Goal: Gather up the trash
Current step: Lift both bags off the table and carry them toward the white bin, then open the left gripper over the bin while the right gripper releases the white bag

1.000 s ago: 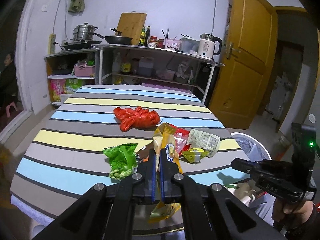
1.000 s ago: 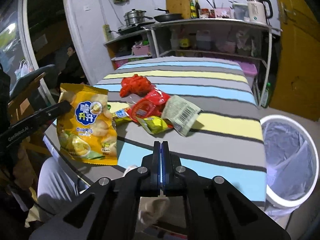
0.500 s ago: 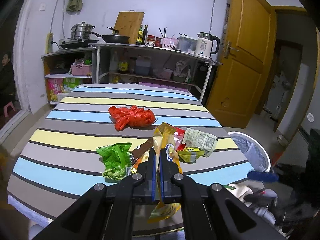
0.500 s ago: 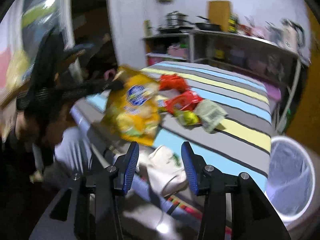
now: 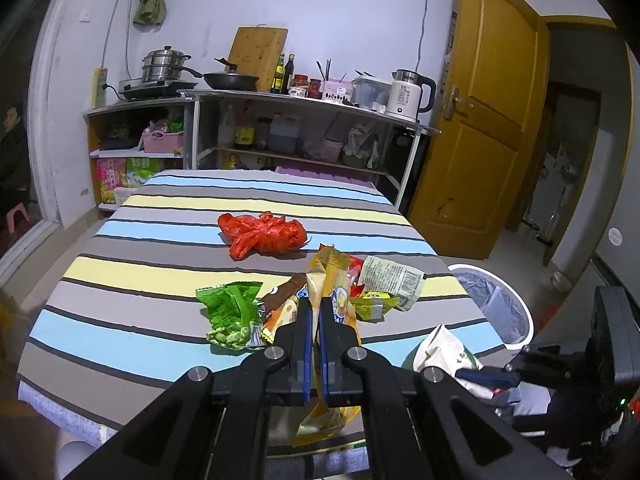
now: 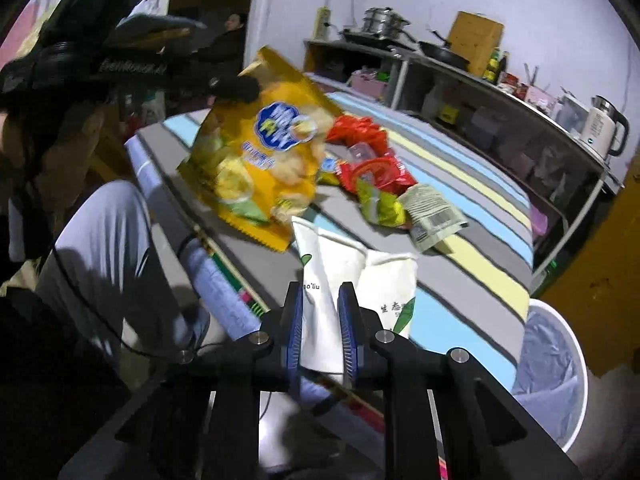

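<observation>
The left claw (image 5: 314, 312) is pressed together on the yellow chip bag (image 6: 260, 160), pinching its upper edge so the bag hangs clear above the near edge of the striped bench (image 5: 160, 240). The right claw (image 6: 319, 320) has just been closing, and the white pouch (image 6: 340, 272) sits between its blue pads; the pads look to be touching the pouch's sides, so I read this as a light pinch taking hold, though how firm it is I cannot tell. That pouch stands just off the near edge of the bench, on the side toward the white bin (image 6: 556, 368), which waits on the floor beside the bench's corner with its liner open. Still on the bench, beyond the chip bag, lie the green snack packet (image 5: 232, 312), the red plastic bag (image 5: 264, 234) and a small heap of red, yellow-green and silver wrappers (image 6: 384, 188). The step in hand seems to be gathering two pieces at once. Next, each claw likely needs to carry its load over the bin's mouth and only then part; the wide chip bag may catch the rim, so it should go in edge first.
</observation>
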The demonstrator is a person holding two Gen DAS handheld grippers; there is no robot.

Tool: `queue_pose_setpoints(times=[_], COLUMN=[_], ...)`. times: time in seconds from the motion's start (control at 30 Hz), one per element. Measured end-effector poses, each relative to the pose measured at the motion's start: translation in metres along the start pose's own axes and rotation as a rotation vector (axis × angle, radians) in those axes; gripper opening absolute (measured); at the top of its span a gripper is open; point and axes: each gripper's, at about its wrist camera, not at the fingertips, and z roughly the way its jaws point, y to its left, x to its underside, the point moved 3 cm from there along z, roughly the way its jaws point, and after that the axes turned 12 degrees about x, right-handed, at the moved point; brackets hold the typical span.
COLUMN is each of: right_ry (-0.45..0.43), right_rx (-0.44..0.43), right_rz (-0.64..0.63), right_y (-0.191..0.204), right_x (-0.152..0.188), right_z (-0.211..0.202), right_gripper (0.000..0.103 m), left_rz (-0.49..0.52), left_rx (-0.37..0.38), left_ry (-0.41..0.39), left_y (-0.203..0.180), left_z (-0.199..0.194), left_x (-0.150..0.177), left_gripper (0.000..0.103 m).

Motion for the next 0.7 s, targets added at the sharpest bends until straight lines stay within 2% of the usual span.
queue_pose_setpoints(times=[0.37, 0.7], right_ry=[-0.059, -0.058], right_rx=[0.038, 0.15], right_rz=[0.171, 0.326], right_y=[-0.027, -0.076], right_x=[-0.012, -0.003], right_z=[-0.013, -0.02], right_gripper=[0.017, 0.017], left_rz=[0.027, 0.09], left_rx=[0.047, 0.152], left_ry=[0.0, -0.009], left_y=[-0.015, -0.064], left_z=[0.005, 0.037], left_x=[-0.012, -0.042], left_gripper=[0.003, 0.003])
